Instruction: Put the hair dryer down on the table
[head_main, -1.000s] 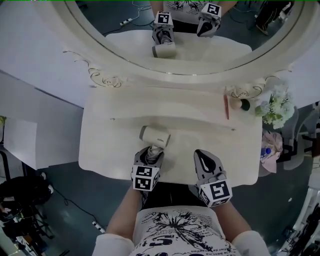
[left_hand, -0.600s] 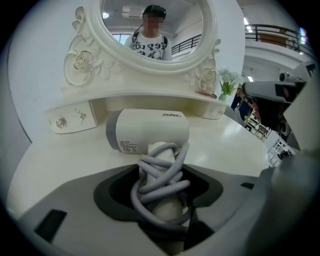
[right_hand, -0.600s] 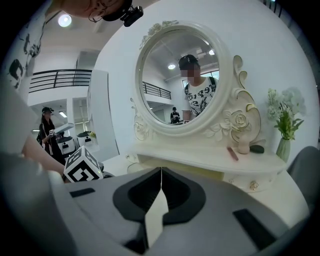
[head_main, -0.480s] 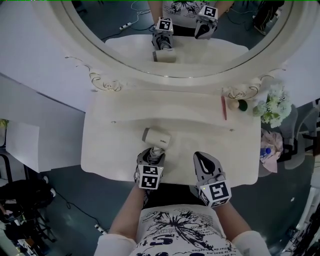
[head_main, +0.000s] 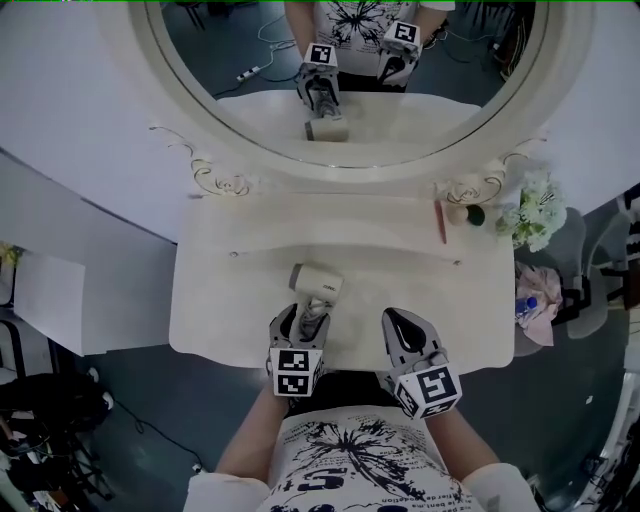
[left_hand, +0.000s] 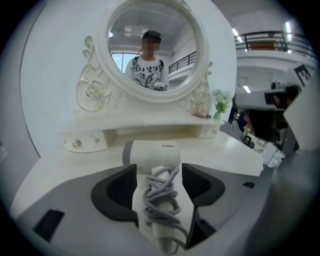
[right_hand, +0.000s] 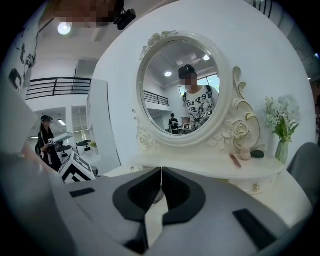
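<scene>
The white hair dryer (head_main: 316, 284) lies on the cream dressing table (head_main: 220, 290), barrel toward the mirror, with its grey cord wound round the handle. My left gripper (head_main: 303, 318) straddles that handle from the near side. Its jaws are opening, and in the left gripper view the wrapped handle of the hair dryer (left_hand: 152, 157) sits between the spread jaws of the left gripper (left_hand: 159, 172) with the pads off it. My right gripper (head_main: 397, 318) hovers at the table's front edge to the right, shut and empty. In its own view the right gripper (right_hand: 161, 172) shows its jaws meeting.
An oval mirror (head_main: 250, 60) in a carved frame stands behind the table. On the raised shelf at the right lie a red stick (head_main: 440, 221), a small pale bottle (head_main: 460, 213) and a dark green ball (head_main: 477, 214). A vase of white flowers (head_main: 530, 208) stands at the far right.
The left gripper's jaws have spread wider around the dryer handle. The dryer stays on the table. The head view has tilted a little, and the right gripper has barely moved.
</scene>
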